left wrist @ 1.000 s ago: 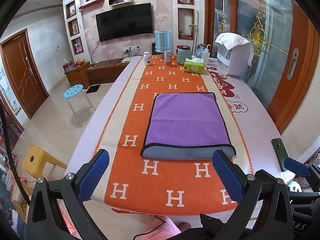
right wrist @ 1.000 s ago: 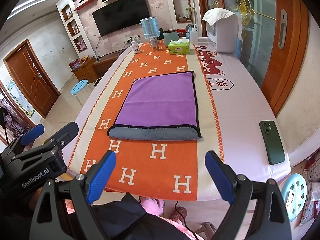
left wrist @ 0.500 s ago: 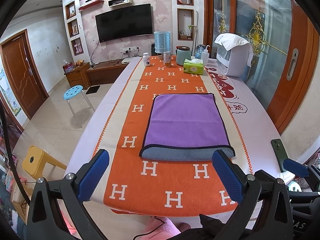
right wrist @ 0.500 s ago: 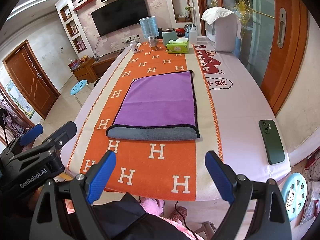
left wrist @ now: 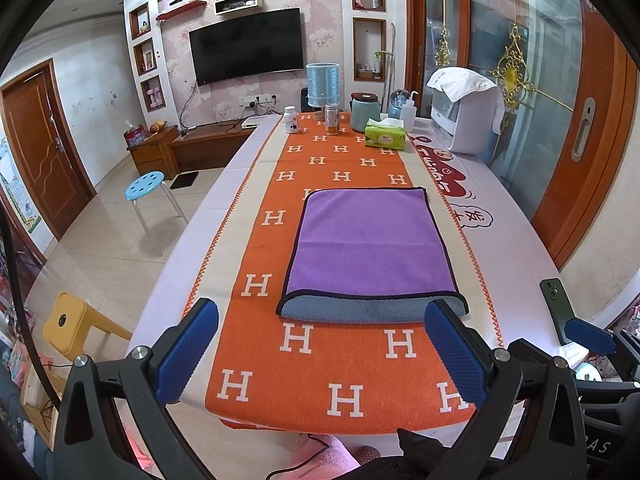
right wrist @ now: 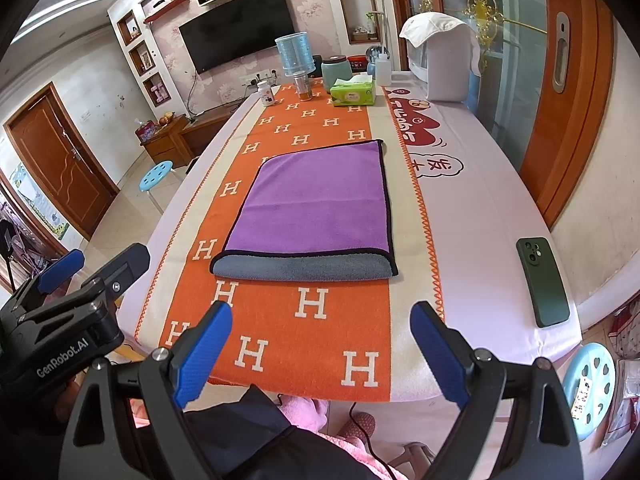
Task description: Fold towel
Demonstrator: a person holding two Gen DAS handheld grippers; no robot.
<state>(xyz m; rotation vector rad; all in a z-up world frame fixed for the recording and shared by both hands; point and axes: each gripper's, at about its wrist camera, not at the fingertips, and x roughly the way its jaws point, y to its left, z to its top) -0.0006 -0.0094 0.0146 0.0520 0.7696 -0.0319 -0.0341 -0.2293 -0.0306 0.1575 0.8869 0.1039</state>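
Right wrist view: "GenRobot.AI" marks the left gripper (right wrist: 60,270); both tongs gape, clear of the towel (right wrist: 316,204).

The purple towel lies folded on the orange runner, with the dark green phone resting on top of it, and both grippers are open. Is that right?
Not quite. The dark green phone is not on the purple towel; it lies apart on the white tablecloth to the towel's right, as the right wrist view shows. The towel does lie folded on the orange runner, and both grippers are open.
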